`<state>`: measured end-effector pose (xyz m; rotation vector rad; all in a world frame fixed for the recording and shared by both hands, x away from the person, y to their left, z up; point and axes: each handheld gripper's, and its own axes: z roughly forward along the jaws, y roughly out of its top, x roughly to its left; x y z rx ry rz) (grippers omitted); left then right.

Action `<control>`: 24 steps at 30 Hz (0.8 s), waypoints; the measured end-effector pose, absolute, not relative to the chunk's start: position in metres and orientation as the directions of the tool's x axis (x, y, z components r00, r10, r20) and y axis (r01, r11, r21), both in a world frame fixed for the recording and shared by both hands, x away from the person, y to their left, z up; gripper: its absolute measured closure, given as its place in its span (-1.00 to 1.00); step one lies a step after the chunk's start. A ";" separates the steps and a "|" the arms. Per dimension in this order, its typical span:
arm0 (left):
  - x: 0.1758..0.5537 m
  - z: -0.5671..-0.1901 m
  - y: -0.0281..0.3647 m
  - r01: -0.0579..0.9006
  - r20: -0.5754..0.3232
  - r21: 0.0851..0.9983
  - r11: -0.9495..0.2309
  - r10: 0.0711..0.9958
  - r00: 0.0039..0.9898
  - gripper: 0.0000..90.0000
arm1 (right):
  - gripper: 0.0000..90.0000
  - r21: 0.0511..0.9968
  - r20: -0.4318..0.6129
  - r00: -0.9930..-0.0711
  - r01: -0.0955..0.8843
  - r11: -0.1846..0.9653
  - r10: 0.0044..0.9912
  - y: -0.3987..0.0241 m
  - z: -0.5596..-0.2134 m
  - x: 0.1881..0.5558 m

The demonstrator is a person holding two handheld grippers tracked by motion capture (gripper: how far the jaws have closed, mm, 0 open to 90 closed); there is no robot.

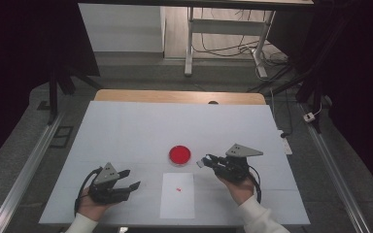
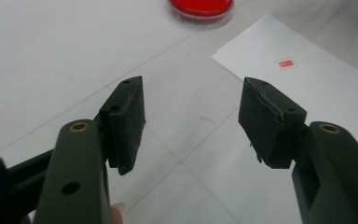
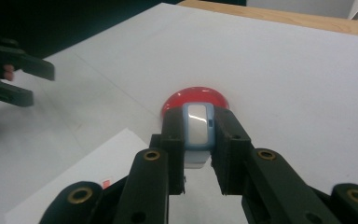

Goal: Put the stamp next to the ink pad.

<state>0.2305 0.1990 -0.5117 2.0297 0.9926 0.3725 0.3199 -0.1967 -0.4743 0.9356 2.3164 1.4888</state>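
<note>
My right gripper (image 3: 198,154) is clamped on a small pale-blue and white device (image 3: 199,130), held just above the table (image 1: 126,131) beside the red dish (image 1: 180,155). My left gripper (image 2: 191,121) has its jaws partly apart with nothing between them, low over the table near the left edge of the white paper sheet (image 1: 177,201). The sheet carries a small red square (image 2: 285,63) and lies just in front of the dish.
</note>
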 end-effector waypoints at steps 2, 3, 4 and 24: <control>0.229 -0.512 0.203 0.519 -0.090 0.784 -0.340 0.766 0.637 -0.10 | 0.67 0.876 0.122 -0.770 0.381 0.297 0.626 -0.194 -0.475 0.323; 0.228 -0.513 0.205 0.521 -0.089 0.783 -0.339 0.768 0.634 -0.10 | 0.67 0.875 0.111 -0.771 0.375 0.307 0.627 -0.193 -0.475 0.325; 0.228 -0.513 0.207 0.524 -0.091 0.783 -0.336 0.770 0.631 -0.10 | 0.67 0.874 0.104 -0.771 0.373 0.313 0.628 -0.192 -0.475 0.327; 0.227 -0.519 0.214 0.549 -0.093 0.767 -0.331 0.789 0.607 -0.13 | 0.67 0.795 -0.029 -0.739 0.391 0.463 0.674 -0.159 -0.490 0.379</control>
